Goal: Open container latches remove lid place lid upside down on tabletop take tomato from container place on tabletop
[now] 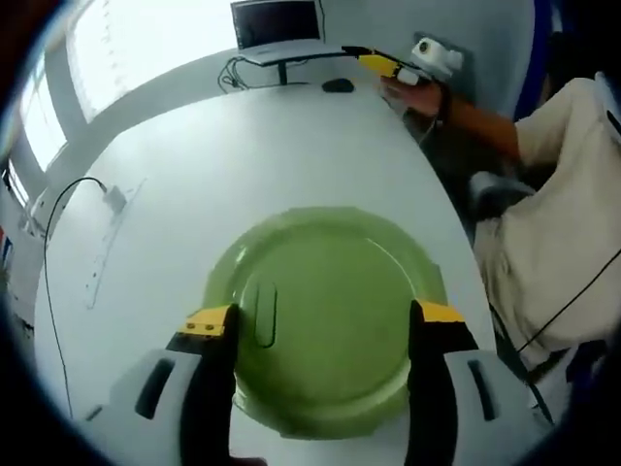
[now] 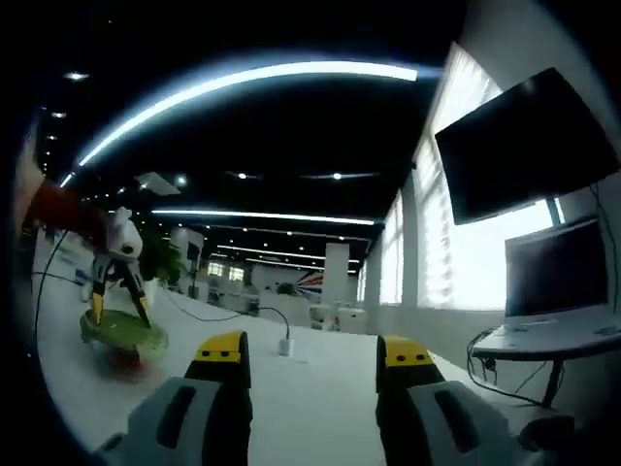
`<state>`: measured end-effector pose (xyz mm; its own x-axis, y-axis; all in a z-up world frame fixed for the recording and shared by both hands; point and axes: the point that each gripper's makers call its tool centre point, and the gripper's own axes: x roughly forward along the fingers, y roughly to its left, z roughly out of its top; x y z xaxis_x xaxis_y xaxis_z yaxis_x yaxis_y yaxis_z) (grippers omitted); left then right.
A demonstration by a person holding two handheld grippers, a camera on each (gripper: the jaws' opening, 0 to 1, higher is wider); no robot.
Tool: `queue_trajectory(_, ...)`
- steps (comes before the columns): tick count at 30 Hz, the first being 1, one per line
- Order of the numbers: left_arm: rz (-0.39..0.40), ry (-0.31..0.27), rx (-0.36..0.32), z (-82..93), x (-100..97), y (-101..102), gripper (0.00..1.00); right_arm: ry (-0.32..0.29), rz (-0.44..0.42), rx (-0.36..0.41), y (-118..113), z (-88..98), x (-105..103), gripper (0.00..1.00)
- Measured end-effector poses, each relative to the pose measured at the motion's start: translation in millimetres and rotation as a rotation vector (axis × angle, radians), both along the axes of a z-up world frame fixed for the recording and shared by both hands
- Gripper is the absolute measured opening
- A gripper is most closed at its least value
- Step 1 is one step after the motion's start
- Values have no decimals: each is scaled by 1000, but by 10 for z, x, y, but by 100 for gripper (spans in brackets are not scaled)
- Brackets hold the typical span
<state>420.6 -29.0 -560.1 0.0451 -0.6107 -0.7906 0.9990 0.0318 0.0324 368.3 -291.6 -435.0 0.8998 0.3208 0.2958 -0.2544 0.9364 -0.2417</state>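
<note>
One white table (image 1: 194, 165) carries one green lid (image 1: 320, 311), straddled by the spread jaws of the left gripper (image 1: 325, 325) while still seated on its container, and the right gripper (image 2: 312, 357), jaws apart and pinching nothing, rides well off beside one monitor (image 2: 558, 272).

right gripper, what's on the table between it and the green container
Bare tabletop, in the right gripper view. The right gripper is open; the container sits far left, under the left gripper.
</note>
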Motion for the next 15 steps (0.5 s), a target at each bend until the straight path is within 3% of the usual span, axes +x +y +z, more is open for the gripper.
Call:
queue_trajectory(5, -1, 0, 0, -2, 9, 0, 64, -57, 124, -97, 506, 95, -31, 47)
queue_trajectory(15, -4, -1, 8, 7, -13, 8, 64, -74, 220, -153, 861, 137, -90, 47)
